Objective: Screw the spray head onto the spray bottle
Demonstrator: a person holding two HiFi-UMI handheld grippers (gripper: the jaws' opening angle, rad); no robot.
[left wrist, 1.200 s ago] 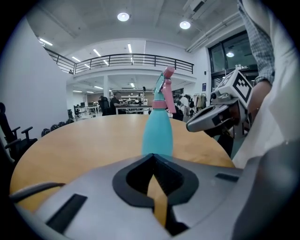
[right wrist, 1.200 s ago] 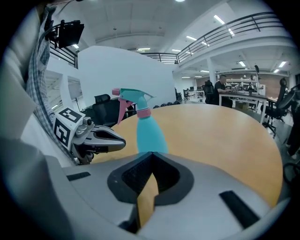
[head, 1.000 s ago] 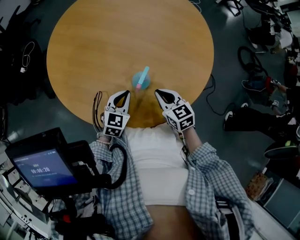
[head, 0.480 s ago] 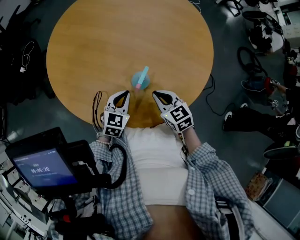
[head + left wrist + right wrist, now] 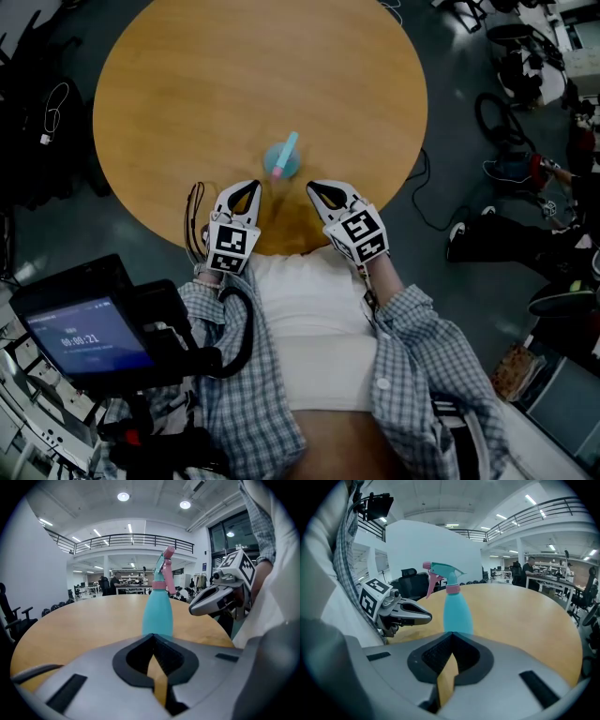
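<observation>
Round wooden table [image 5: 234, 75] in a large open office, left gripper [image 5: 247, 187] at the near edge, jaws clenched on nothing, right gripper [image 5: 315, 188] alongside, likewise clenched and empty, teal spray bottle [image 5: 280, 163] upright just beyond, between both tips, spray head [image 5: 165, 571] seated on its neck.

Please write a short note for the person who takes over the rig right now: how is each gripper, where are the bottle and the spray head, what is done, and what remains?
Left gripper: shut, empty, over the table's near edge, left of the bottle and apart from it.
Right gripper: shut, empty, right of the bottle, also apart from it.
Spray bottle: upright on the round wooden table, just beyond the two grippers.
Spray head: sits on the bottle's neck.
Done: the head appears mounted.
Left: probably only a check; whether it is screwed tight cannot be seen.
</observation>
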